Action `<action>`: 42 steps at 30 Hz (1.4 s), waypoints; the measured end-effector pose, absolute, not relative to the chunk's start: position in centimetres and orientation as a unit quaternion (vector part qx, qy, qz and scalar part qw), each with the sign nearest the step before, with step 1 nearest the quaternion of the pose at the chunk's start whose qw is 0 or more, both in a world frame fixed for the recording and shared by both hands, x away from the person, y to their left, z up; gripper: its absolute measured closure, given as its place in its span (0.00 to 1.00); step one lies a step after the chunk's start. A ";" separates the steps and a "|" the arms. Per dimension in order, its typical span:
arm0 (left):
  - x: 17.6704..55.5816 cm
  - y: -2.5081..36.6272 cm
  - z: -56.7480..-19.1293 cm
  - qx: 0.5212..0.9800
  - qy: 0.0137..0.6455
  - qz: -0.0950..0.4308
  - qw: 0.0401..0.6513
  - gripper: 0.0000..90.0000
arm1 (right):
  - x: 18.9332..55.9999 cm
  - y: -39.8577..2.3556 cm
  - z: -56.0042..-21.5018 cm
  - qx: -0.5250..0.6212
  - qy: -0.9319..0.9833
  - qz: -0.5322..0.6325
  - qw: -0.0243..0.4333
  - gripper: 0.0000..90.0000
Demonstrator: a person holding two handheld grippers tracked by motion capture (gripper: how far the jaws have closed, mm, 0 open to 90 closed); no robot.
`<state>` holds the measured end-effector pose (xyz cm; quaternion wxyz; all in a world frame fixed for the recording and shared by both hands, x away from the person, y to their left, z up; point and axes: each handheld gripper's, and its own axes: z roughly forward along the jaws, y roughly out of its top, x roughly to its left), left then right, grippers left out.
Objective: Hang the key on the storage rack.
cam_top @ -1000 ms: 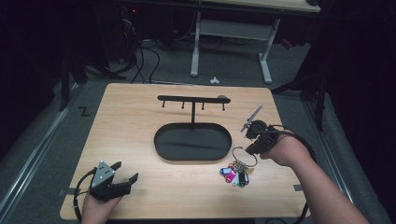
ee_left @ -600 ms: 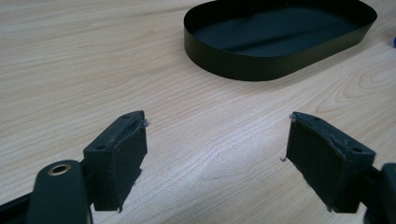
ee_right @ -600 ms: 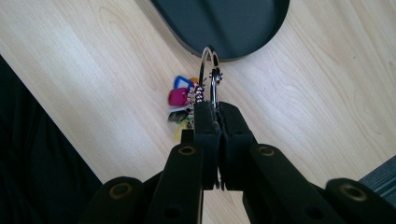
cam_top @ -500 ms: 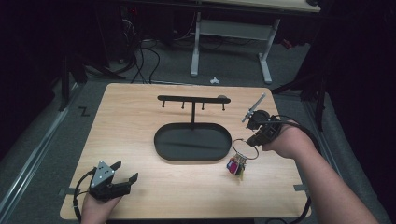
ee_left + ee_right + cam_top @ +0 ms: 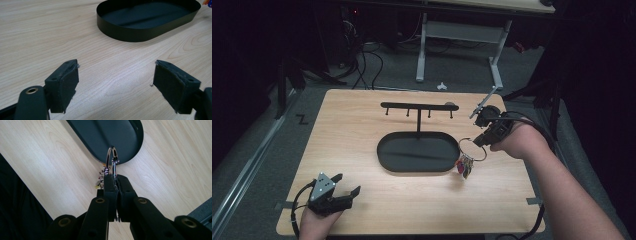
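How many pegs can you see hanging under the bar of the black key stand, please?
4, spaced along the bar above the oval tray: one near its left end, two flanking the post, one toward the right. More may be hidden.

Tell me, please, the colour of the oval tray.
The oval tray is black, clearest in the left gripper view.

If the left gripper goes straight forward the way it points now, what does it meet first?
Probably the black oval tray. The left gripper points across bare wooden table, jaws open and empty, and the tray's wall lies ahead, slightly right. Depth is hard to judge.
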<state>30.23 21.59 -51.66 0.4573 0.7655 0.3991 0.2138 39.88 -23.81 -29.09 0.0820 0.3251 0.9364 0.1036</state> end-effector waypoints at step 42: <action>30.2 21.9 -51.7 0.762 0.403 0.209 0.462 0.23 | 45.4 -20.4 -27.1 0.320 0.935 0.128 0.083 0.97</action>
